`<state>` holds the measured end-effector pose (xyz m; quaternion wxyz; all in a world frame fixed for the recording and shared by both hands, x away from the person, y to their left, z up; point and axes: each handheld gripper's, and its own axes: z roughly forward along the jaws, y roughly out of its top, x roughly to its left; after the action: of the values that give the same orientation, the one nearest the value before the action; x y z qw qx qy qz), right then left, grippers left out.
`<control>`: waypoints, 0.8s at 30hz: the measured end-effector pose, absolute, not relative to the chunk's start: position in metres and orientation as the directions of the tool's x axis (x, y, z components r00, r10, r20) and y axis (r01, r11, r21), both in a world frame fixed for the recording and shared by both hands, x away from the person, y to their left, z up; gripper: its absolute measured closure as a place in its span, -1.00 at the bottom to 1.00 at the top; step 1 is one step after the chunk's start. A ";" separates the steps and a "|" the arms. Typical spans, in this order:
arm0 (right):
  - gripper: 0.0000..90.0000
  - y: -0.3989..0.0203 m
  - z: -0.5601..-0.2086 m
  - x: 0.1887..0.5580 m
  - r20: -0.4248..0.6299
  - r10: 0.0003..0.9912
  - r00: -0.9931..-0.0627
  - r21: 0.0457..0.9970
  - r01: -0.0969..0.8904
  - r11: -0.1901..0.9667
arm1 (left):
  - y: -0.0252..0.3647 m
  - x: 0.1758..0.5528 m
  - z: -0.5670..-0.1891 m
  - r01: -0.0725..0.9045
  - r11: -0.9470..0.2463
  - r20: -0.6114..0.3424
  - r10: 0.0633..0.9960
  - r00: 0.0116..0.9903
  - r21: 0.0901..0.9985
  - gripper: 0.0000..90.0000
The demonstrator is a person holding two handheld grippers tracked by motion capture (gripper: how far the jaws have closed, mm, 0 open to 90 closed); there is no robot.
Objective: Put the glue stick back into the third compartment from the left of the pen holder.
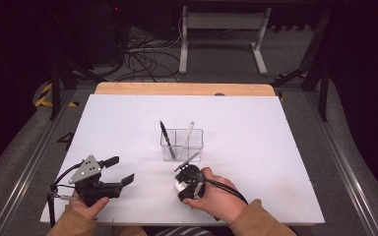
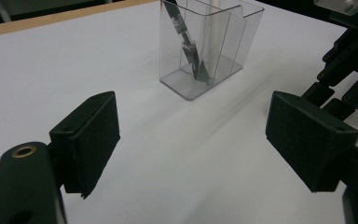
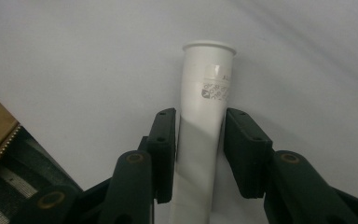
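In the right gripper view, the white tube [image 3: 205, 126] runs off the bottom edge at 6 o'clock, its lower end unseen, and its printed label is too small to read. In the left gripper view, the clear holder [image 2: 209, 46] is cut off at 12 o'clock, hiding the dark pen's [image 2: 186, 44] top. The right hand [image 1: 216, 194] covers most of the right gripper [image 1: 187, 172] in the high view.

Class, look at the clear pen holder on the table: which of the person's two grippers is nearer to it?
Right. The right gripper sits just in front of the clear pen holder, shut on a white pen. The left gripper lies farther off, open.
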<state>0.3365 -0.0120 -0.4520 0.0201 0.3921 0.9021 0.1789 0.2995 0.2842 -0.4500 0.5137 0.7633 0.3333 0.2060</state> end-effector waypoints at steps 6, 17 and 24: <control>0.49 -0.010 -0.454 0.335 0.087 0.719 -0.689 0.338 0.699 0.630 | 0.284 0.299 -0.451 0.304 -0.242 -0.038 0.721 0.691 0.922 -0.60; 0.54 -0.008 -0.455 0.332 0.064 0.734 -0.676 0.343 0.706 0.619 | 0.283 0.299 -0.451 0.304 -0.245 -0.038 0.719 0.694 0.921 -0.60; 0.55 -0.006 -0.455 0.332 0.050 0.730 -0.682 0.337 0.699 0.631 | 0.283 0.299 -0.451 0.306 -0.244 -0.040 0.719 0.694 0.920 -0.60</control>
<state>0.3317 -0.0060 -0.4547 0.0456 0.3962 0.9018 0.1666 0.2995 0.2831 -0.4509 0.5150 0.7627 0.3359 0.2007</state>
